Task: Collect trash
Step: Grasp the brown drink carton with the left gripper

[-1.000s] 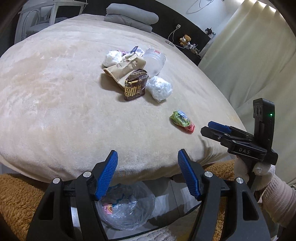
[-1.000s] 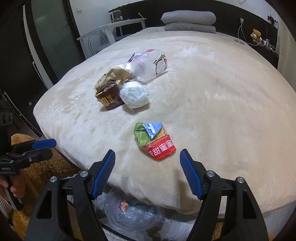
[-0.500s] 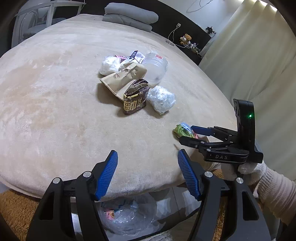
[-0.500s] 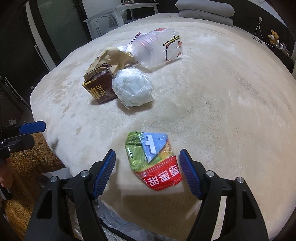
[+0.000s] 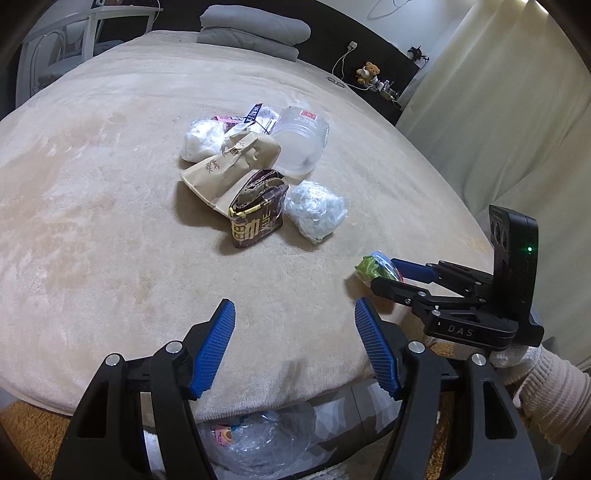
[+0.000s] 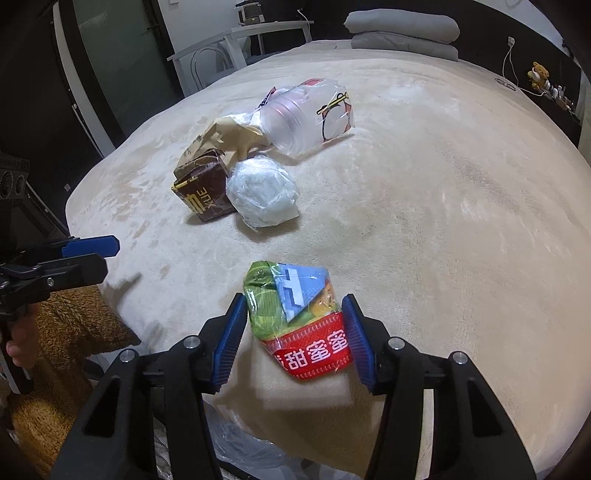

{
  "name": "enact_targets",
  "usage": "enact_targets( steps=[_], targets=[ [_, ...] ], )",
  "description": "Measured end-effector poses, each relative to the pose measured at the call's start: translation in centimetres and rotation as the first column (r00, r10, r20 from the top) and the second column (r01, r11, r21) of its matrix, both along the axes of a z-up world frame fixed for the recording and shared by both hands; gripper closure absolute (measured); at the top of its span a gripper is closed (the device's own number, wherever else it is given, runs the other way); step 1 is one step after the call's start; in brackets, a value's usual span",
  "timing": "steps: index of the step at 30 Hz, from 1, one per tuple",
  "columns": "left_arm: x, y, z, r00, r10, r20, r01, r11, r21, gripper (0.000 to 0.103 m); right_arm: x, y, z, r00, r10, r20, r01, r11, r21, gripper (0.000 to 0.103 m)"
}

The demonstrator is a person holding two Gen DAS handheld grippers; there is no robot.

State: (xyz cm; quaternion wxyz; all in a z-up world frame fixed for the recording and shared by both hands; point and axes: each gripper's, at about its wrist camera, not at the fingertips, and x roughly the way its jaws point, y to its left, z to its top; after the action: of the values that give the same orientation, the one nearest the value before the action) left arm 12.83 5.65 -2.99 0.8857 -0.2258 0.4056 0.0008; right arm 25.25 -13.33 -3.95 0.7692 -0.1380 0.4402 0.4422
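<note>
Your right gripper point(image 6: 293, 334): jaws drawn in on the snack packet point(image 6: 297, 321), a blue pad pressed to each side; the packet, green above and red below, sits squarely between the pads, its green top poking out past the fingertips; it lies near the front edge of the bed point(image 6: 424, 229), apart from the other rubbish.

Your left gripper point(image 5: 295, 345): jaws standing well apart, nothing between them; it hangs over the bed's front edge, to the left of the packet point(image 5: 375, 267).

Rubbish heap, mid-bed, well beyond both grippers: brown carton point(image 5: 256, 212); tan paper bag point(image 5: 229, 168) behind it, touching; clear plastic tub point(image 5: 301, 142) on its side; crumpled clear bag point(image 5: 316, 212) just beside the carton; a white bundle point(image 5: 201, 142) at the far left of the heap.

Below the bed edge: a clear bin bag point(image 5: 258, 439), some scraps inside.

Far end of the bed: folded grey bedding point(image 5: 255, 33).

Your right hand: white glove point(image 5: 517, 356), ribbed sleeve point(image 5: 554, 402).
</note>
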Motion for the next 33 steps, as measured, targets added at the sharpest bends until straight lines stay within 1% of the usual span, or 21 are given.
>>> enact_targets(
  steps=[6, 11, 13, 16, 19, 23, 24, 25, 26, 29, 31, 32, 33],
  targets=[
    [2.4, 0.5, 0.1, 1.0, 0.019, -0.003, -0.019, 0.999, 0.026, 0.037, -0.6, -1.1, 0.8, 1.0, -0.009, -0.011, 0.009, 0.999, 0.036, 0.05],
    [4.6, 1.5, -0.6, 0.999, 0.045, -0.023, -0.043, 0.997, 0.059, 0.037, -1.1, -1.8, 1.2, 1.0, 0.001, -0.02, 0.0, 0.998, 0.062, 0.05],
    [5.5, 1.7, -0.9, 0.999, 0.034, -0.026, -0.033, 0.997, 0.07, 0.037, -1.2, -1.9, 1.3, 1.0, 0.006, -0.023, -0.005, 0.998, 0.069, 0.05],
    [6.6, 1.7, -1.3, 0.999, 0.03, -0.034, -0.025, 0.993, 0.118, 0.037, -1.4, -2.1, 1.4, 1.0, 0.013, -0.027, -0.01, 0.997, 0.078, 0.05],
    [7.6, 1.9, -1.8, 0.999, 0.021, -0.041, -0.015, 0.99, 0.142, 0.037, -1.4, -2.3, 1.5, 0.999, 0.016, -0.031, -0.013, 0.996, 0.085, 0.05],
    [8.4, 2.1, -2.4, 0.999, 0.002, -0.038, 0.004, 0.988, 0.153, 0.039, -1.3, -2.4, 1.5, 0.999, 0.017, -0.037, -0.014, 0.996, 0.09, 0.05],
    [8.5, 2.1, -2.6, 0.999, -0.006, -0.039, 0.012, 0.988, 0.154, 0.049, -1.2, -2.4, 1.5, 0.999, 0.017, -0.038, -0.014, 0.996, 0.091, 0.05],
    [8.7, 2.1, -2.8, 0.999, -0.01, -0.046, 0.017, 0.987, 0.159, 0.052, -1.2, -2.4, 1.4, 0.999, 0.018, -0.04, -0.014, 0.996, 0.09, 0.05],
    [8.8, 2.2, -2.8, 0.999, -0.009, -0.045, 0.016, 0.987, 0.16, 0.054, -1.2, -2.4, 1.4, 0.999, 0.019, -0.04, -0.015, 0.996, 0.089, 0.05],
    [9.0, 2.3, -2.9, 1.0, -0.01, -0.029, 0.014, 0.989, 0.149, 0.054, -1.2, -2.3, 1.2, 0.999, 0.02, -0.043, -0.017, 0.996, 0.084, 0.05],
    [9.1, 2.4, -2.9, 1.0, -0.015, -0.018, 0.017, 0.988, 0.151, 0.062, -1.2, -2.2, 1.2, 0.999, 0.022, -0.042, -0.018, 0.997, 0.08, 0.05],
    [9.1, 2.4, -2.8, 1.0, -0.016, -0.013, 0.018, 0.987, 0.159, 0.068, -1.3, -2.2, 1.2, 0.999, 0.022, -0.042, -0.018, 0.997, 0.079, 0.05],
    [9.1, 2.4, -2.8, 1.0, -0.018, -0.009, 0.019, 0.986, 0.163, 0.072, -1.3, -2.1, 1.1, 0.999, 0.021, -0.04, -0.018, 0.997, 0.077, 0.05]
  ],
)
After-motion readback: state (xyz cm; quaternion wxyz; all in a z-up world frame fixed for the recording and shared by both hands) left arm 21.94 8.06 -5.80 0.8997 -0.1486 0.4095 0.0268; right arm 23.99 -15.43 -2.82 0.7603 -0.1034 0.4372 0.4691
